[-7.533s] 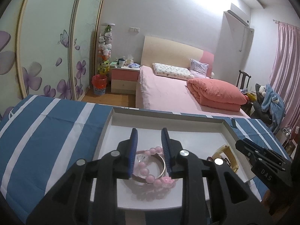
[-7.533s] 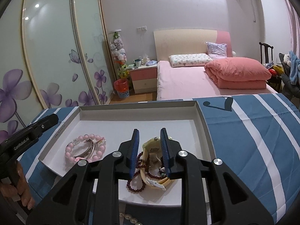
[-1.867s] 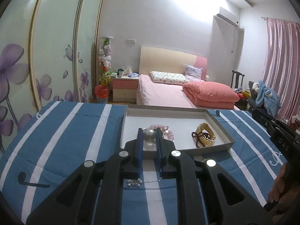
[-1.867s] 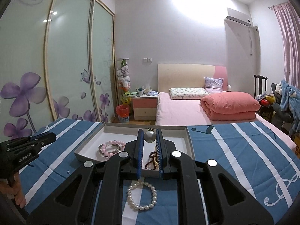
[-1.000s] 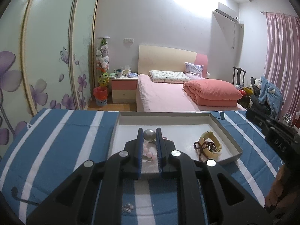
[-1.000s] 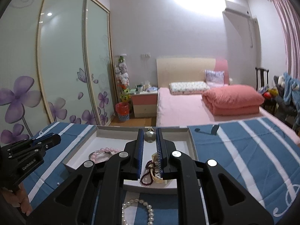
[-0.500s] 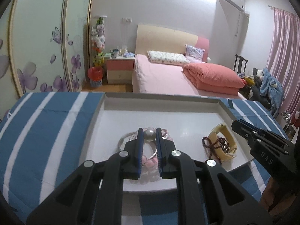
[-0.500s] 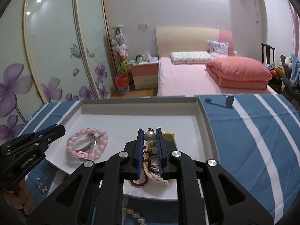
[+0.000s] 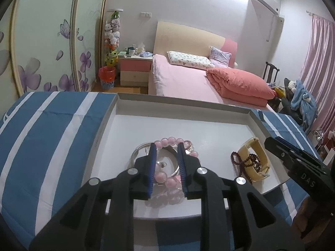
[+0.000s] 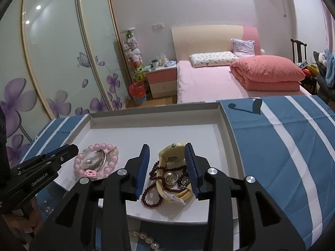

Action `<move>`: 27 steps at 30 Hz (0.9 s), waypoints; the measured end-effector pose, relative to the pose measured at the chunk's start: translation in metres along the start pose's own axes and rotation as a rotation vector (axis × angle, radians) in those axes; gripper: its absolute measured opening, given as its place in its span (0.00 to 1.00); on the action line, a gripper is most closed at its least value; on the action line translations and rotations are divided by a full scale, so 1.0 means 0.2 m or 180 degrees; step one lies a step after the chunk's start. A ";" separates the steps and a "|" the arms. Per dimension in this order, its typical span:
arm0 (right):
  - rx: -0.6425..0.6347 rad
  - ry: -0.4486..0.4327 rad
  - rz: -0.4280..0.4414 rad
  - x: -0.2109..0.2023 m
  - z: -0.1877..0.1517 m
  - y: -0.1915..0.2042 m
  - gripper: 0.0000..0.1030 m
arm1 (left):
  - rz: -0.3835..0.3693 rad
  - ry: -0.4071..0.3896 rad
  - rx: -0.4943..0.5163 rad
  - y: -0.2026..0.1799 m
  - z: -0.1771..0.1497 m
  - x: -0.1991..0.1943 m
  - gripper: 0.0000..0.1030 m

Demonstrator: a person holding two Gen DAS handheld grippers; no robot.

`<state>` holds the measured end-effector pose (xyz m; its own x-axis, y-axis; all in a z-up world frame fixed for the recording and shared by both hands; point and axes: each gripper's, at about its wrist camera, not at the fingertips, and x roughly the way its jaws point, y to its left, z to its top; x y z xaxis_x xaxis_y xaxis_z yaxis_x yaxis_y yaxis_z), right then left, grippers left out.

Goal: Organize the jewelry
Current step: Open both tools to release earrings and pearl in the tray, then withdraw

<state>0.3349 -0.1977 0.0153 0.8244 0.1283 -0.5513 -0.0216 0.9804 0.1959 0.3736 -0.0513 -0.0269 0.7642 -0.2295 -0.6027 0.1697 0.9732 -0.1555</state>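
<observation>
We are in a home bedroom: we see a pink bed (image 9: pixel 188 83) with pillows, a nightstand (image 9: pixel 135 71), flower-painted wardrobe doors (image 9: pixel 48 41), and pink curtains (image 9: pixel 320 67).

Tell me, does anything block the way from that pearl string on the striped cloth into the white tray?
Only the low near wall of the white tray lies between the pearl string and the tray floor. Just past that wall sit the cream bangle and dark red beads; bare floor lies farther back.
</observation>
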 end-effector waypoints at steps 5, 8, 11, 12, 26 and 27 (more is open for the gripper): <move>0.0015 -0.0057 0.0013 -0.04 0.01 0.00 0.35 | -0.0025 -0.0076 -0.0060 0.03 0.03 -0.09 0.24; 0.0004 -0.0059 0.0045 -0.10 0.00 0.01 0.35 | 0.0017 -0.0099 -0.0050 0.07 0.01 -0.16 0.28; -0.0058 -0.0033 0.0072 -0.16 -0.04 0.02 0.35 | 0.0069 -0.0052 -0.0048 0.13 -0.04 -0.24 0.29; -0.0080 -0.0019 0.0080 -0.18 -0.06 0.03 0.35 | 0.0083 -0.0029 -0.0050 0.15 -0.05 -0.26 0.30; -0.0143 0.0269 0.0066 -0.36 -0.30 0.04 0.35 | 0.0003 0.0574 0.0056 0.28 -0.41 -0.40 0.63; -0.0135 0.0266 0.0067 -0.37 -0.30 0.05 0.35 | 0.0002 0.0594 0.0066 0.27 -0.41 -0.39 0.64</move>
<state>0.2387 -0.1894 0.0091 0.7735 0.1594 -0.6135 -0.0639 0.9825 0.1748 0.2717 0.0182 -0.0524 0.6360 -0.2262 -0.7378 0.1835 0.9730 -0.1401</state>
